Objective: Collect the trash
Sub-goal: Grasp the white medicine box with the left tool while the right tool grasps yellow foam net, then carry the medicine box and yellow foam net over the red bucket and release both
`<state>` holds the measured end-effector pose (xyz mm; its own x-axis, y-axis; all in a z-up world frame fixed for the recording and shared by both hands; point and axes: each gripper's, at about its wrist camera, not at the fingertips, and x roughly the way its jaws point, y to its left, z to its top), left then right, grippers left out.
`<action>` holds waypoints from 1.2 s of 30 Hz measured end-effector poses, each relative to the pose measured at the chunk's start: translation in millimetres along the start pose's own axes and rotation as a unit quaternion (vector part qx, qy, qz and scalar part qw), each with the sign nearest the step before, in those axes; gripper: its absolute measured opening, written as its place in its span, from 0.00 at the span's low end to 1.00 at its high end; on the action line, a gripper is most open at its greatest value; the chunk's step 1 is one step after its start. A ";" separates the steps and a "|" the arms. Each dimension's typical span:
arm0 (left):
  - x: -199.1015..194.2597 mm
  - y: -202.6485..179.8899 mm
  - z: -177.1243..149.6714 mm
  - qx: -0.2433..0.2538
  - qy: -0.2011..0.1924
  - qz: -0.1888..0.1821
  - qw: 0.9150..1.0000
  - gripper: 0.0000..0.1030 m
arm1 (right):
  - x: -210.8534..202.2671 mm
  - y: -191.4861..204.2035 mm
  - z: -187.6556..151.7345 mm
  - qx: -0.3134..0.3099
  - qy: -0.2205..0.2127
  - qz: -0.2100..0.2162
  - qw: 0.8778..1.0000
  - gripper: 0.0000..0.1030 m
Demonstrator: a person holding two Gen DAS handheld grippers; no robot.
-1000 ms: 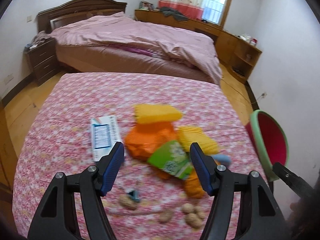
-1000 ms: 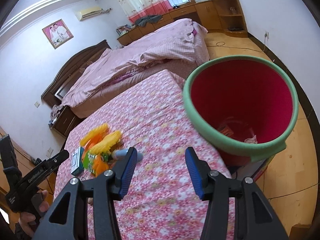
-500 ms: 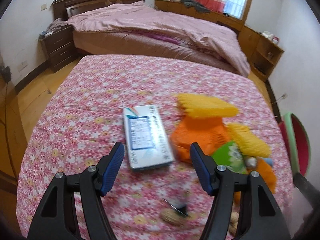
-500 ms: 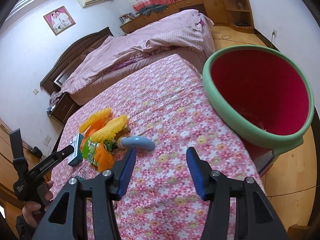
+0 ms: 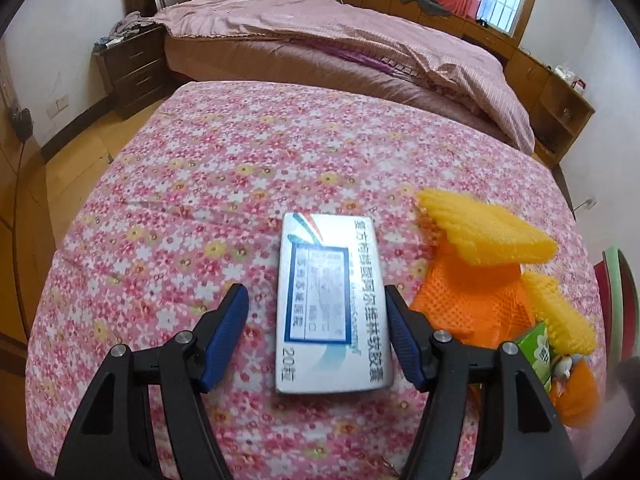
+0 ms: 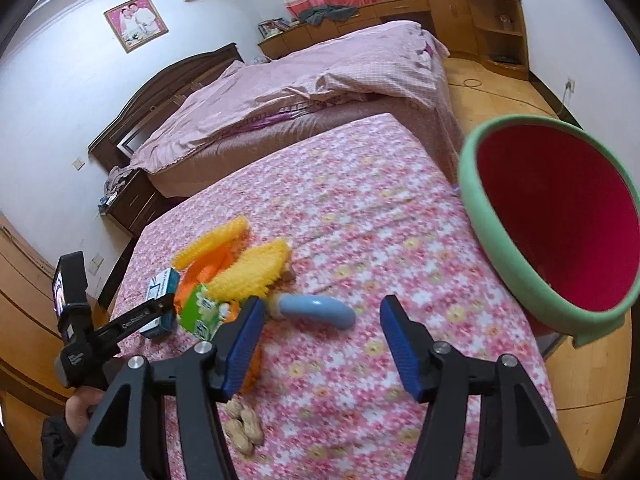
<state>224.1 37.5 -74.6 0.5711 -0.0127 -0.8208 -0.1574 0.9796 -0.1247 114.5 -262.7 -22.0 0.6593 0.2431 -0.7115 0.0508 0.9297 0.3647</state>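
Left gripper [image 5: 316, 336], jaws wide, straddles the medicine box [image 5: 330, 304] without contact. Right gripper [image 6: 320, 344], jaws opening, holds nothing; red bin [image 6: 556, 224] stands beside the table edge.

Bucket [image 5: 618, 304] cut off by the left view's edge

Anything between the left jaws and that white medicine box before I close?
Nothing visible. The left gripper is open, straddling the medicine box on the floral cloth; the orange mesh lies outside the right-hand jaw.
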 end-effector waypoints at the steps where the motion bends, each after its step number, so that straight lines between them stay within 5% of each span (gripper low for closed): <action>1: 0.7 0.7 1.2 -0.001 -0.001 -0.002 1.000 0.66 | 1.7 2.4 1.0 -0.002 0.001 0.002 1.000 0.62; 4: 1.6 5.1 2.1 -0.002 -0.008 -0.007 1.000 0.64 | 9.5 14.2 5.9 -0.012 0.009 0.012 1.000 0.65; 6: -0.1 5.8 2.4 0.002 -0.015 0.000 1.000 0.50 | 16.6 23.1 9.1 -0.021 0.018 0.019 0.999 0.67; 19: -4.7 18.8 -4.3 0.007 -0.039 -0.038 0.998 0.50 | 74.6 57.9 20.8 -0.025 0.078 0.001 0.997 0.66; 26: -7.4 26.0 -7.2 -0.008 -0.045 -0.075 0.996 0.50 | 90.7 63.2 21.0 -0.008 0.096 0.010 0.995 0.38; 31: -12.9 29.1 -7.9 -0.021 -0.053 -0.101 0.993 0.50 | 80.6 70.3 18.0 -0.009 0.063 0.009 0.998 0.17; 36: -27.3 29.1 -9.4 -0.027 -0.069 -0.123 0.990 0.50 | 60.8 68.1 18.8 0.003 0.026 0.003 1.000 0.13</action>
<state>196.3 64.4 -61.1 0.7013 -0.2179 -0.6787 -0.0410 0.9382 -0.3435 172.1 -189.8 -29.1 0.6192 0.2639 -0.7395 0.0508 0.9264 0.3731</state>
